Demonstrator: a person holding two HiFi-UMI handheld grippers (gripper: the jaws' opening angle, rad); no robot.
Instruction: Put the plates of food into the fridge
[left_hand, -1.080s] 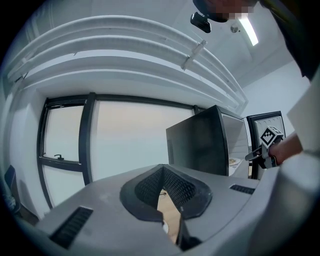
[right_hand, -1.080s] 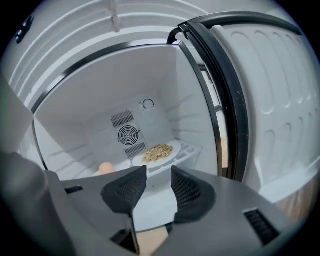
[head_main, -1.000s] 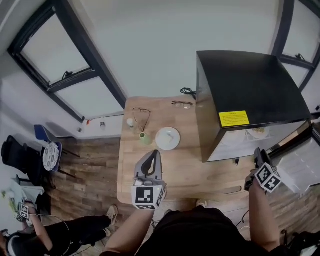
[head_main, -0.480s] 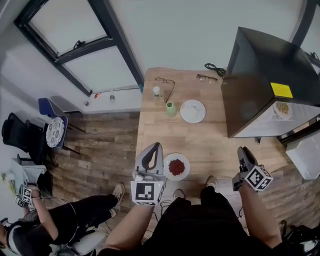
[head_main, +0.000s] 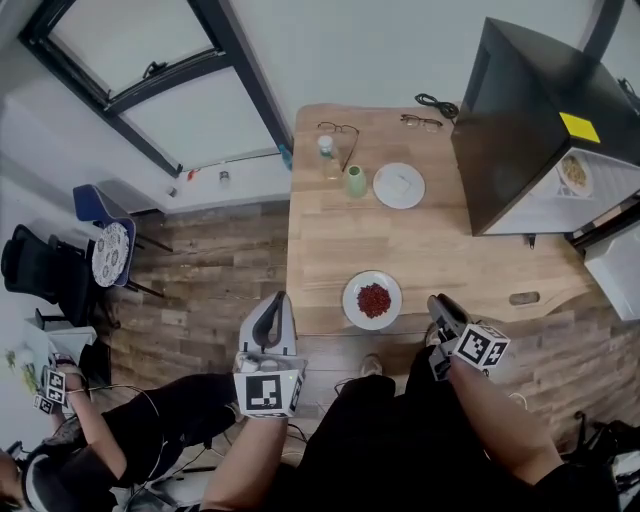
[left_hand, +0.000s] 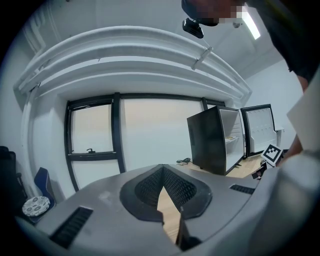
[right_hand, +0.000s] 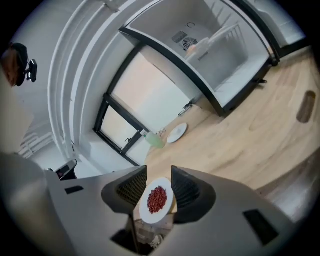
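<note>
Claws differ: the right claw (right_hand: 159, 172) gapes wide and empty, aimed at the plate of red food (right_hand: 157, 200), which lies near the front edge of the wooden surface (head_main: 330, 250), just ahead of its tips. The left claw (left_hand: 162, 169) is pinched together at the tips, holding nothing, off the surface's near-left corner. Farther back stand a green cup (head_main: 355, 182) and a second white plate (head_main: 399, 185). Beyond, the black fridge (head_main: 520, 110) stands open with a plate of food (head_main: 574, 172) inside.
</note>
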